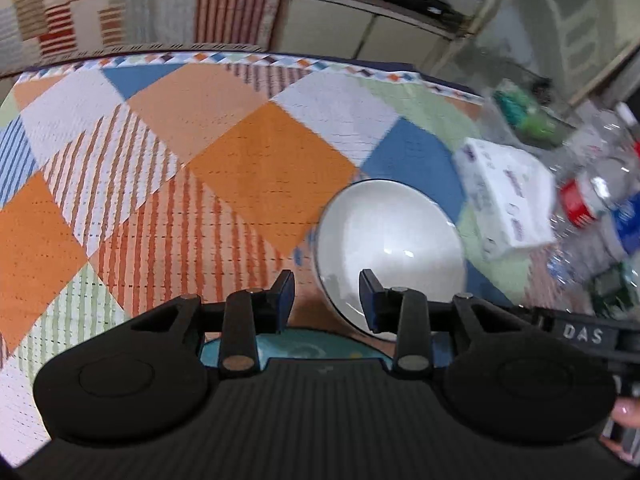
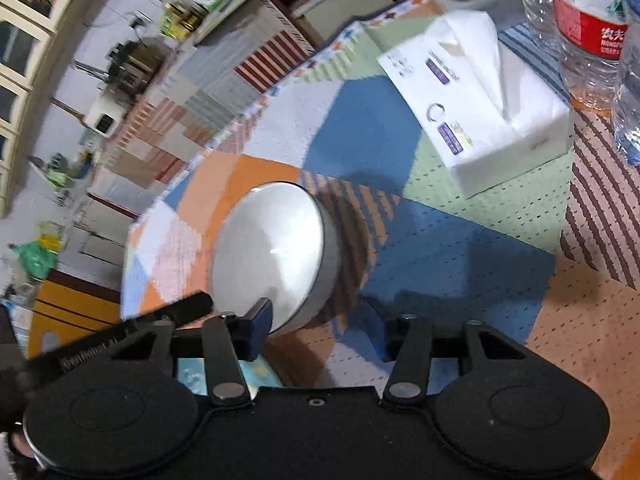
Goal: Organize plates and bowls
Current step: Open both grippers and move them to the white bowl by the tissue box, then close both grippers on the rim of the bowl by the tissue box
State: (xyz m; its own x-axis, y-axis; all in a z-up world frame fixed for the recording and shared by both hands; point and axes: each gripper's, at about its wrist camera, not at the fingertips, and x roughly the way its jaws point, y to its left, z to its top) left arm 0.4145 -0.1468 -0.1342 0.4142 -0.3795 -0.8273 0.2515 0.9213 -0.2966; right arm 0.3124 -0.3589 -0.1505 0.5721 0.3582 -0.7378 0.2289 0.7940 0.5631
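A white bowl stands upright on the patchwork tablecloth, right of centre in the left wrist view. My left gripper is open at the bowl's near-left rim. One finger is outside the bowl and the other is over its inside, and neither pad presses. In the right wrist view the same bowl lies just ahead, left of centre. My right gripper is open around the bowl's near wall, with its left fingertip at the rim. A teal patterned dish shows partly under the left gripper.
A white tissue box lies just past the bowl on the right. Clear water bottles stand beyond it, and a green basket sits behind them. The far table edge borders a striped sofa cover. A person's fingertip shows at lower right.
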